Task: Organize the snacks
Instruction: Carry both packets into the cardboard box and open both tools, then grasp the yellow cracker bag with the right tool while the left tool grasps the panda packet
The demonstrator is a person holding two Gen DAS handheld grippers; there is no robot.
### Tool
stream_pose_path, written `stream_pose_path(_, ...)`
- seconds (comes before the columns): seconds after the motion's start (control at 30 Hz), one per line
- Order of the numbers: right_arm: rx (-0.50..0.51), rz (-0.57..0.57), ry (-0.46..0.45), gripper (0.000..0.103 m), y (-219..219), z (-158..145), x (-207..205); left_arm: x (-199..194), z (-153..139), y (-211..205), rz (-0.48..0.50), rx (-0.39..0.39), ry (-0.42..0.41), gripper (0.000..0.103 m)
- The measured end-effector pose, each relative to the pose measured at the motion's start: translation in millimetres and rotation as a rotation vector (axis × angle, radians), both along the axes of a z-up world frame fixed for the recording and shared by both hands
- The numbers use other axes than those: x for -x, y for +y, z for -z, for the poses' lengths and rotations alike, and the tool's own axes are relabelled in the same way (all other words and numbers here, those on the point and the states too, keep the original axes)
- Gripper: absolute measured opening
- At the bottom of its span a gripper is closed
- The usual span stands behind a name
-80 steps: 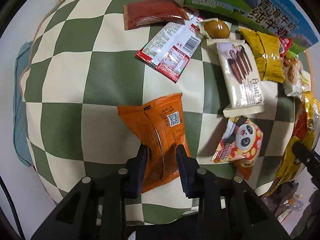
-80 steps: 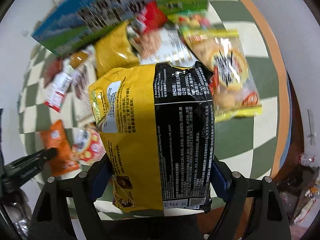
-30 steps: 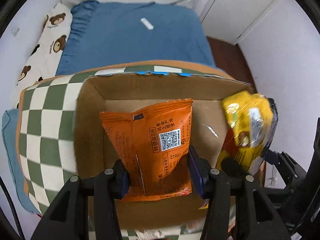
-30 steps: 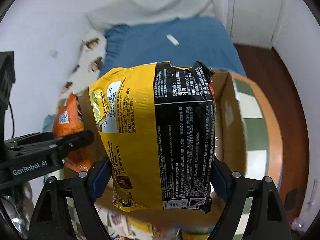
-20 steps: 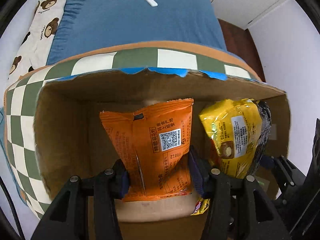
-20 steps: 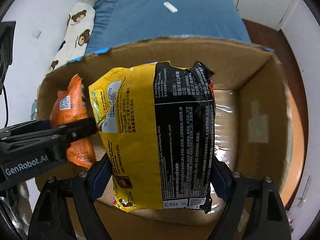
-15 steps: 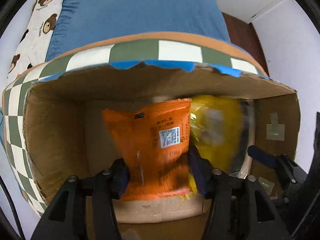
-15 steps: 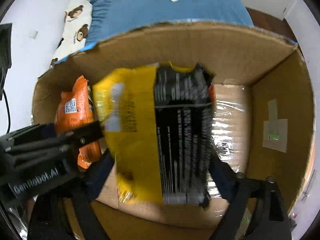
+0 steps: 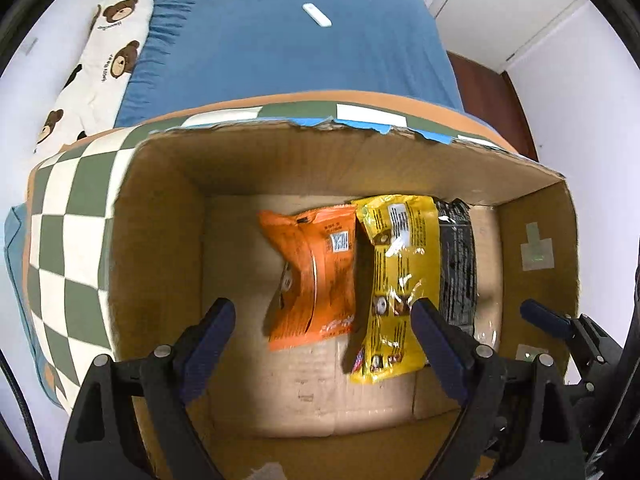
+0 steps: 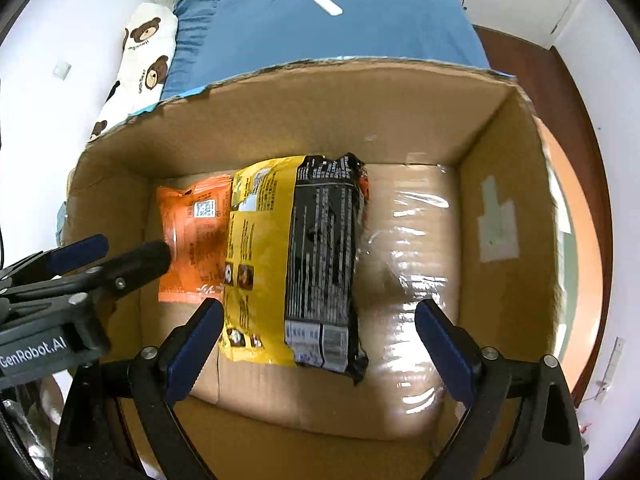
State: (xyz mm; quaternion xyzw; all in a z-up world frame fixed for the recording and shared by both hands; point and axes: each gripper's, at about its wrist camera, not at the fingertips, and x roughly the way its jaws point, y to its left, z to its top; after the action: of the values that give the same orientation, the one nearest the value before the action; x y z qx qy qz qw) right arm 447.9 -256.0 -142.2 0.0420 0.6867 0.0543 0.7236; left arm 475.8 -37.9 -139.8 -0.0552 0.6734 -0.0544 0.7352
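We are hovering both grippers, left gripper (image 9: 320, 328) and right gripper (image 10: 318, 330), spread wide and empty, above the cardboard box (image 10: 500, 184). The orange packet (image 9: 316, 276) and yellow-black bag (image 10: 296, 264) are lying side by side, touching, on its floor; we should be lifting straight up, clear of the walls.

Bright, even indoor light. Glare streaks the clear tape (image 10: 416, 240) on the cardboard box (image 10: 500, 152) floor; its near wall sits shadowed. Fisheye bending curves every edge, corners black.
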Motion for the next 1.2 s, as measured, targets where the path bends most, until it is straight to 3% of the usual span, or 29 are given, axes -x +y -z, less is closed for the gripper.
stream_pose_path(0.4,0.032,-0.006,-0.140,0.098,7.9,-64.2,57.5,60.0,-67.5,15.4,-0.030,-0.004,-0.176,0.090)
stream_pose_path(0.73,-0.036,0.011,-0.291,0.098,13.7,-129.6,117.4,123.7,-117.9,21.6,-0.047,-0.008,-0.320,0.090)
stream_pose_path(0.87,-0.068,0.027,-0.346,0.098,9.7,-145.2,148.3,159.3,-121.2,29.8,-0.070,-0.007,-0.342,0.090)
stream_pose_path(1.0,-0.091,0.048,-0.351,0.098,-1.9,-138.5,187.0,203.9,-89.6,38.6,-0.108,-0.005,-0.263,0.090)
stream_pose_path(1.2,-0.093,0.163,-0.275,0.096,-45.3,-85.1,255.5,278.8,31.7,46.1,-0.173,0.114,0.142,0.090)
